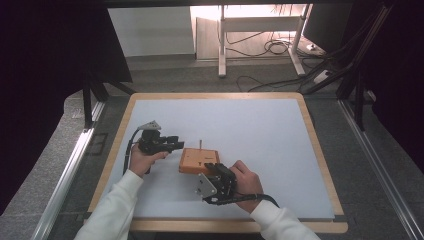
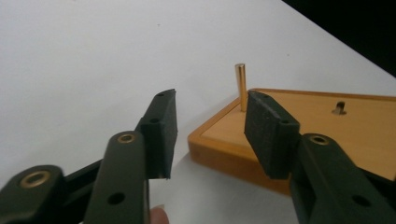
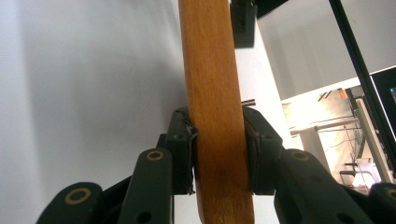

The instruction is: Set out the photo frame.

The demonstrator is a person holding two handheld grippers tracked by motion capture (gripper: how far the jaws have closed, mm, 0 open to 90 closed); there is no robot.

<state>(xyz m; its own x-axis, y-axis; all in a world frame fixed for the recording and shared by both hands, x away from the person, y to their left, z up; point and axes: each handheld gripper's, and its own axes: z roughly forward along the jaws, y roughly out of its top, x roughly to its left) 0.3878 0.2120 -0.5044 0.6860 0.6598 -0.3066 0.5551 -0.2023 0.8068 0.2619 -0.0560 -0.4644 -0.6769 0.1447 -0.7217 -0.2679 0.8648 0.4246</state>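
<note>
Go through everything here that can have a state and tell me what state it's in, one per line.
Wooden block: lying flat on the table, gripped at its near edge.
Brass pin: standing upright in the block's corner, nothing touching it.
Second hole in the block: no upright pin in it.
Left tool: jaws open, nothing between them, aimed at the pin.
Right tool: jaws shut on the block's edge.
White table: flat, bearing the block.

White table [image 1: 260, 130] with wooden rim, grey floor, desk legs [image 1: 221, 45], cables [image 1: 272, 47], monitor [image 1: 327, 22]
</note>
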